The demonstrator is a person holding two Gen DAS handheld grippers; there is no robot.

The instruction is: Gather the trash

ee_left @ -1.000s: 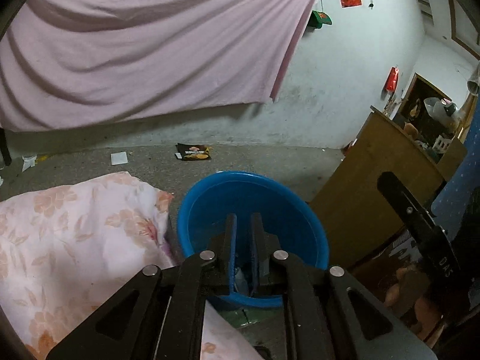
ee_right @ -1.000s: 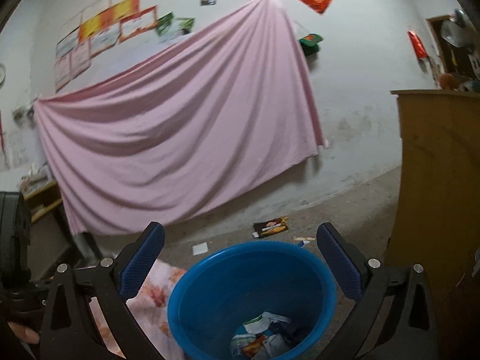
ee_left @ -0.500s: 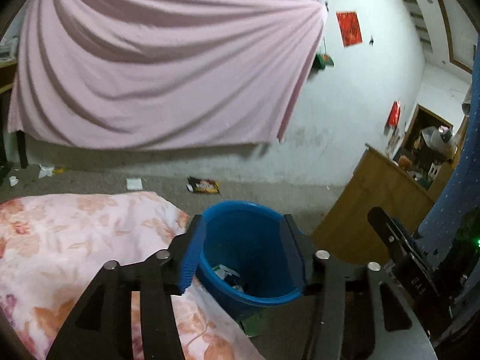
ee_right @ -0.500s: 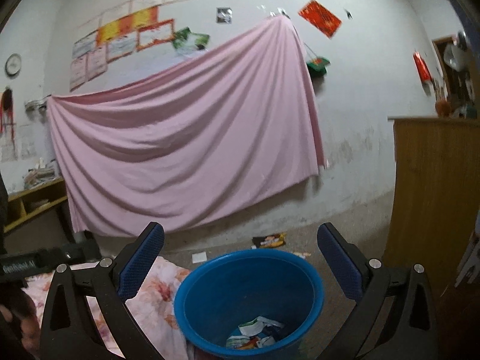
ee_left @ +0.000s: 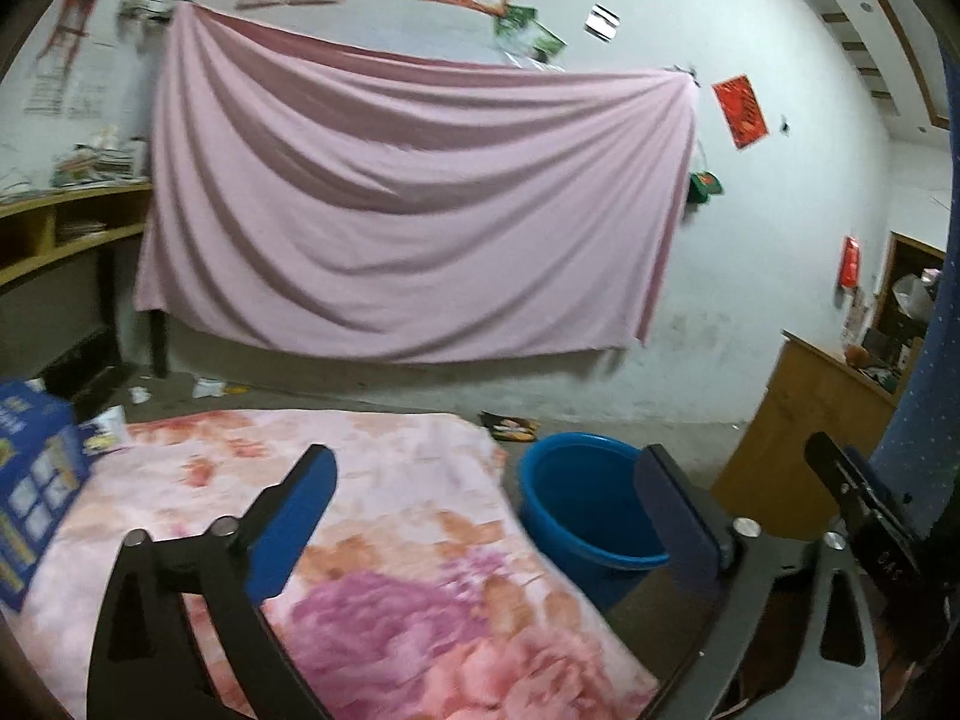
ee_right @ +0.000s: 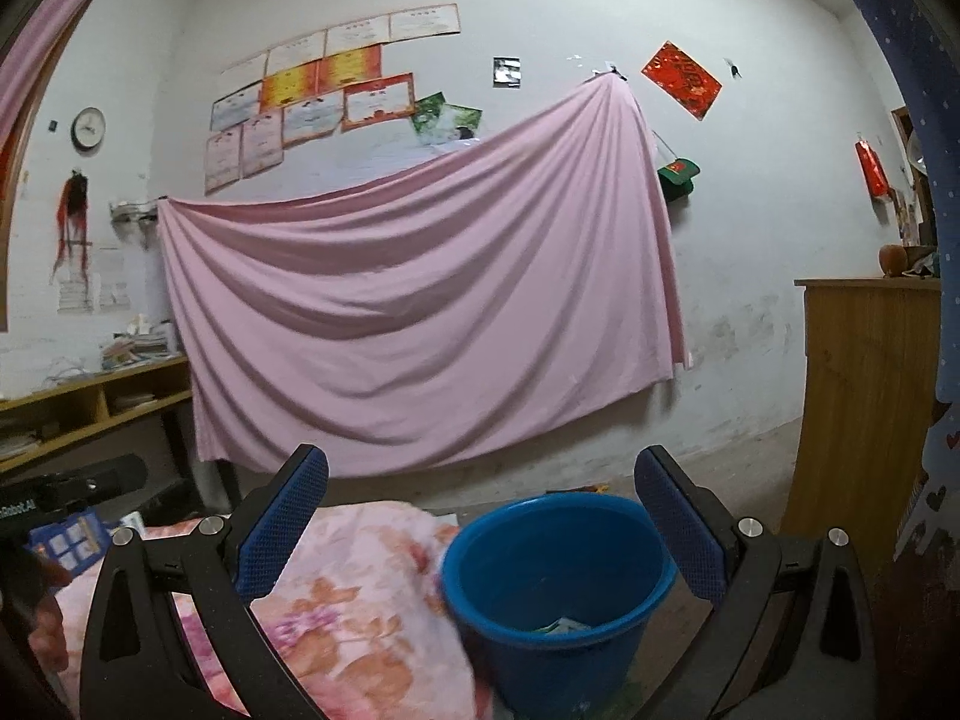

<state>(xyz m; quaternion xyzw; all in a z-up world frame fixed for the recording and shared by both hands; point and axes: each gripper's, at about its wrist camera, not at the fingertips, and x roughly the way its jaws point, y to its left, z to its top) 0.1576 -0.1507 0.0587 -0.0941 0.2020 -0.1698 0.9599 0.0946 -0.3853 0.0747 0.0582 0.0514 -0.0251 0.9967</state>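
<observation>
Both grippers — left gripper [ee_left: 483, 501], right gripper [ee_right: 480, 504] — fingers spread wide, grasping nothing. Bucket [ee_right: 555, 576] lower centre, scraps inside. Wrapper [ee_left: 509, 426] on floor beyond bucket, centre frame — judge: approach low, pinch its edge.

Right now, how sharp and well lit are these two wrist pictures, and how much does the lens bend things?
Left wrist view: dim indoor light, the floral pink blanket smeared by motion blur, black fisheye corners. Right wrist view: sharper on the hanging pink sheet, yet the round blue plastic bucket blurs along its left edge; the wooden cabinet bows near the frame edge.
</observation>
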